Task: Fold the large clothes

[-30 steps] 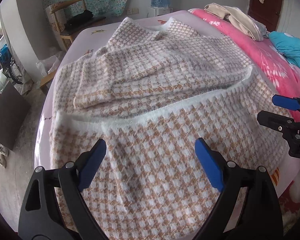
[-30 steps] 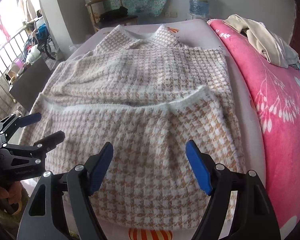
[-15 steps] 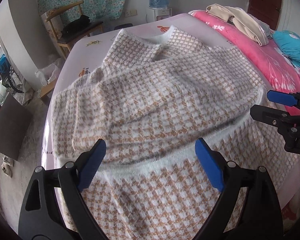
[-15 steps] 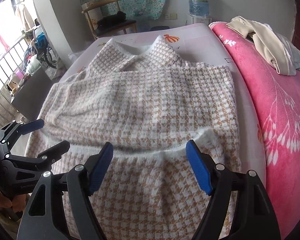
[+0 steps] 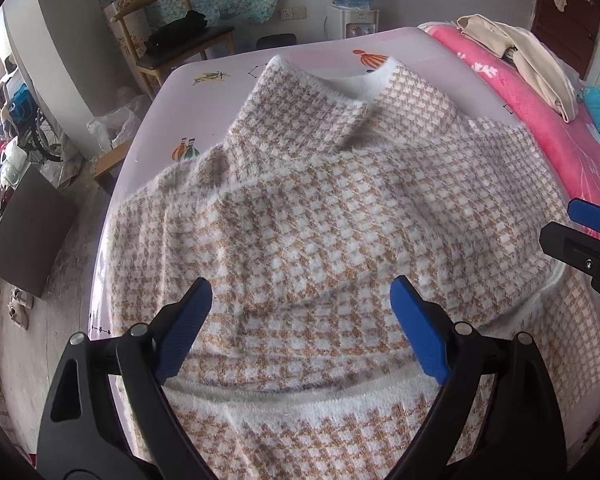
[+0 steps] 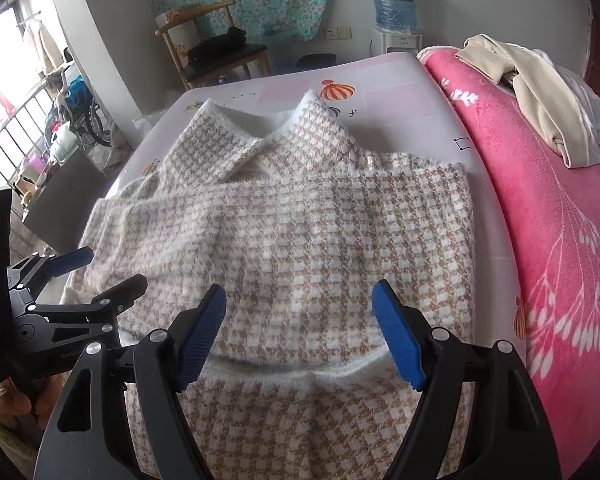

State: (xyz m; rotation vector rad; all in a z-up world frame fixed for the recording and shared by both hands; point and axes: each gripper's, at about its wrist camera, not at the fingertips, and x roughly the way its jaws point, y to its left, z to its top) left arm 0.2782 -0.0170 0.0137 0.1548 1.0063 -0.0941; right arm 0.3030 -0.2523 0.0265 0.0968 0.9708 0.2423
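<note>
**Both tongs spread above a checked sweater on the bed**

The left tongs point(image 5: 300, 322) stand with their blue pads wide apart, nothing between them, over the near part of the sweater point(image 5: 340, 216). The right tongs point(image 6: 300, 326) are spread just as wide and likewise pinch nothing; they hang above the same garment, beside the left pair, which shows at the left edge of the right wrist view with a hand point(image 6: 10, 402) under it.

The sweater, a fuzzy tan-and-white check with white trim, lies flat on the pale printed sheet point(image 6: 400, 80) of the bed, collar at the far end. Its lower part is turned up over the body, so a white hem band point(image 5: 300, 394) runs crosswise right under both pairs of tongs.

To the right of the sweater lies a pink blanket point(image 6: 548, 208) with cream clothes point(image 6: 540, 92) heaped on its far end. Beyond the bed stand a wooden chair point(image 6: 216, 40) and a water bottle point(image 6: 394, 0).
</note>
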